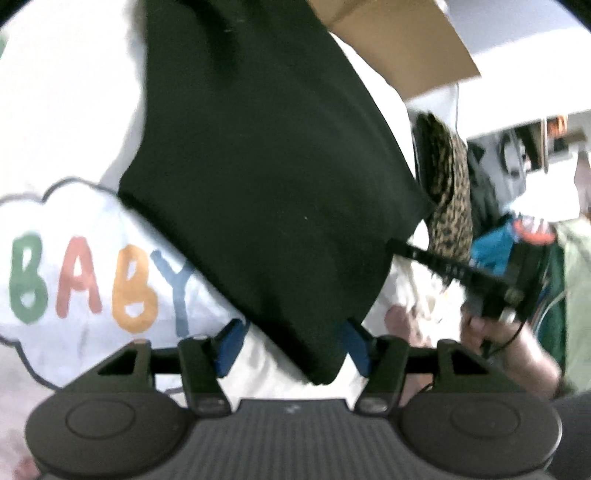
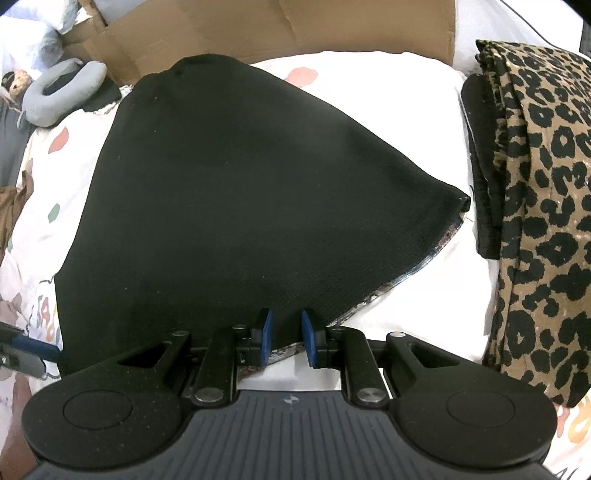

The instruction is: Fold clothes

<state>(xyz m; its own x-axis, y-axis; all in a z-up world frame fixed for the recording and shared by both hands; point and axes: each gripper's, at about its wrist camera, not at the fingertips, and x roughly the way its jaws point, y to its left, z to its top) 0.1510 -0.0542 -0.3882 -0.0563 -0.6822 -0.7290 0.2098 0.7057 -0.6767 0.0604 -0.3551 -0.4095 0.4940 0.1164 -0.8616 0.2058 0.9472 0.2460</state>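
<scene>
The white bedsheet (image 1: 74,110) carries a cloud print reading "BABY" (image 1: 92,280) in coloured letters. The black garment (image 2: 229,192) lies spread on it: the right claw (image 2: 287,338) pinches its near hem, while the left claw (image 1: 291,345) stands open, pads off the cloth's corner between them. A cardboard box (image 2: 258,29) stands behind, contents unseen; folded leopard-print cloth (image 2: 546,192) lies beside.

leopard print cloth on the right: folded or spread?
Folded: the leopard print cloth lies in a narrow stack with layered edges beside the black garment.

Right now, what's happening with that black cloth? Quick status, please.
Right gripper clamped on black garment's near edge. Left gripper open, garment corner between its fingers, not pinched. Folded leopard-print garment lies beside, apart. Nothing in the way.
</scene>
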